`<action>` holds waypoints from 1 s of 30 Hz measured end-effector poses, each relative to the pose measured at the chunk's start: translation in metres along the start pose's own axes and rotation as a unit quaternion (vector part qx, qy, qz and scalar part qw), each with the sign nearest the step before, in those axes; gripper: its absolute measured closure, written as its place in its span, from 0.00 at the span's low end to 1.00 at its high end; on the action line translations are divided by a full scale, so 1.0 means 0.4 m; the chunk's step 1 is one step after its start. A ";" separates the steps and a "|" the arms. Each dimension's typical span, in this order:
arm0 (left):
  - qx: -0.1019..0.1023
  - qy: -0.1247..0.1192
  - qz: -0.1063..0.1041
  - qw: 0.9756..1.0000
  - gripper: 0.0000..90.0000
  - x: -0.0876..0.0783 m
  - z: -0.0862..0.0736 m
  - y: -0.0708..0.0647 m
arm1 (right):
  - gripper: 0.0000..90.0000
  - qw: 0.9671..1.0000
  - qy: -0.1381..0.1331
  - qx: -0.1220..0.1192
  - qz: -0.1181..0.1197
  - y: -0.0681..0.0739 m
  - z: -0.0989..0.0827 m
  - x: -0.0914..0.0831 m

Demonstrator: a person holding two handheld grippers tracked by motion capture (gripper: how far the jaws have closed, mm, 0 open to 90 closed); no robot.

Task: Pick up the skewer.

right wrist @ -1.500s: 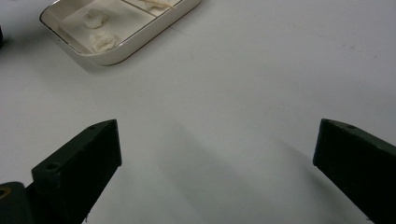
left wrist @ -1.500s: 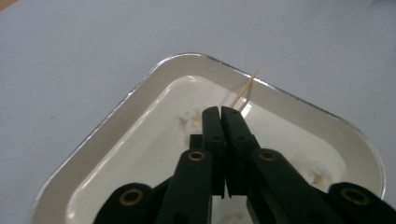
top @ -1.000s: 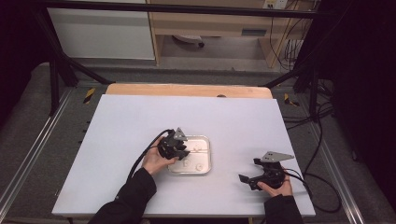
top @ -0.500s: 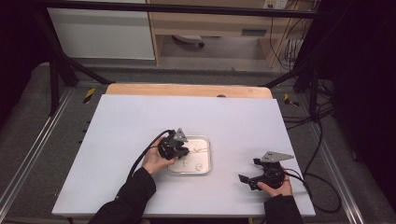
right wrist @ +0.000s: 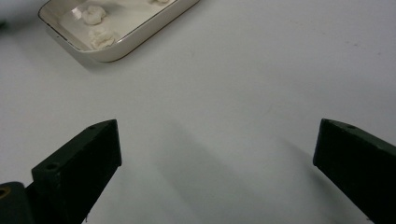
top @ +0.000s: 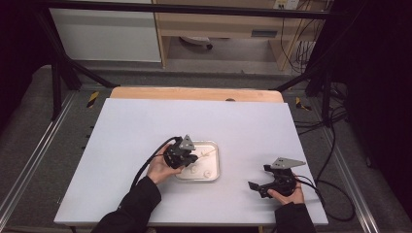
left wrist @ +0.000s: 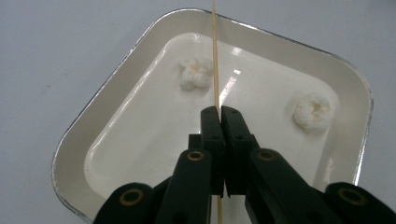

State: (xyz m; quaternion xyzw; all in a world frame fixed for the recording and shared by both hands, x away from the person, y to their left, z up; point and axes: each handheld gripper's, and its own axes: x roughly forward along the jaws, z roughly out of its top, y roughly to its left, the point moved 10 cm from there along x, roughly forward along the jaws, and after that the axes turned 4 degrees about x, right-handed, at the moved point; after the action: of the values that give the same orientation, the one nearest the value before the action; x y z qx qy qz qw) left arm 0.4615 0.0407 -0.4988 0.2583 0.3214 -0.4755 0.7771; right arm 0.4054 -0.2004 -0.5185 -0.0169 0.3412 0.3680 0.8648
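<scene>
A shallow white tray lies near the middle of the table, with white puffy pieces in it. My left gripper hangs over the tray's left part. Its jaws have just been closing and now stand shut on a thin wooden skewer, which runs up past the pads over the tray. My right gripper rests at the front right of the table, apart from the tray. Its jaws stand wide open over bare table, with nothing between them.
The tray with its white pieces lies far left in the right gripper view. A wooden strip borders the white tabletop's far edge. Cables trail from both grippers, and metal rails run along both sides.
</scene>
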 end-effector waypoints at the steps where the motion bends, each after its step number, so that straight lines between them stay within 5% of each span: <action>1: 0.000 0.000 0.000 1.000 0.99 0.000 0.000 0.000 | 0.02 1.000 0.000 0.000 0.000 0.000 0.000 0.000; 12: -0.010 -0.009 0.002 1.000 0.99 -0.049 -0.004 -0.028 | 0.01 1.000 0.002 -0.012 -0.003 0.007 0.008 -0.001; 20: -0.006 -0.005 -0.002 1.000 0.99 -0.065 0.013 -0.058 | 0.01 0.997 0.015 -0.067 -0.020 0.038 0.033 0.005; 23: -0.005 -0.003 -0.001 1.000 0.98 -0.068 0.027 -0.067 | 0.01 0.992 0.025 -0.118 -0.042 0.061 0.053 0.007; 30: 0.007 0.001 -0.007 1.000 0.99 -0.064 0.069 -0.102 | 0.03 0.980 0.039 -0.184 -0.059 0.094 0.071 0.011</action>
State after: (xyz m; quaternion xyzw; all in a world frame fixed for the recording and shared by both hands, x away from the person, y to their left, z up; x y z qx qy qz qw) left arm 0.4228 0.0191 -0.4655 0.2615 0.3210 -0.4829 0.7716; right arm 0.3997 -0.1622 -0.4910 -0.2103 0.2999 0.3720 0.8529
